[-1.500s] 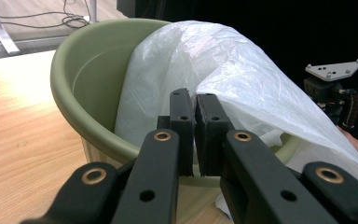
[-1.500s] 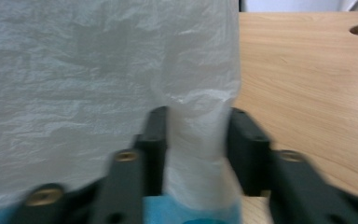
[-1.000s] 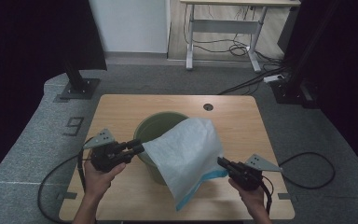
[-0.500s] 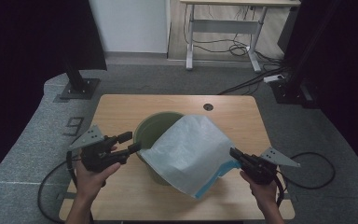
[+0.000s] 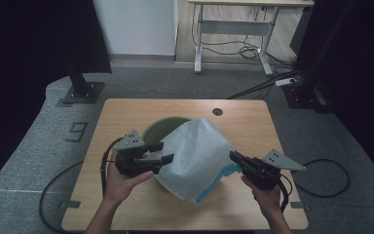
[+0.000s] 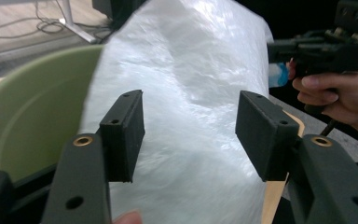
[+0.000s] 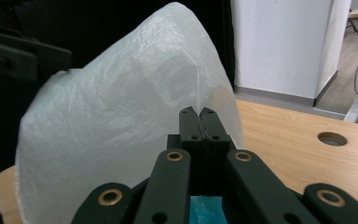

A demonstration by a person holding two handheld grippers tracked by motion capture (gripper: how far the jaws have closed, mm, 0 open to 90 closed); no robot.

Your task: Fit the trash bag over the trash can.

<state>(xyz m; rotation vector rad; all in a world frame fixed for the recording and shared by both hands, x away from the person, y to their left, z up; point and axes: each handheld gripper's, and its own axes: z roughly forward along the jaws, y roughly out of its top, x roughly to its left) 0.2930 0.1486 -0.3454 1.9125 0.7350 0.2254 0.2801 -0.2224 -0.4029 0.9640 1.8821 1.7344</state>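
The white bag (image 5: 199, 158) lies spread over the green bin (image 5: 163, 127), which stands in the middle of the counter (image 5: 253, 122). The bag covers most of the bin's mouth; only the far left part of the rim is free.

The right tool (image 5: 234, 157) is clenched on the right edge of the bag, beside the blue strip (image 5: 226, 171). In the right gripper view its jaws are pressed together, with the thin film caught between them, and the bag rises in front like a tent.

The left tool (image 5: 161, 152) is released. Its jaws have just been opening, and they now stand apart at the left edge of the bag, above the bin's rim. In the left gripper view the bag (image 6: 191, 93) is seen between and behind the two pads (image 6: 123, 133), but they do not press on it.
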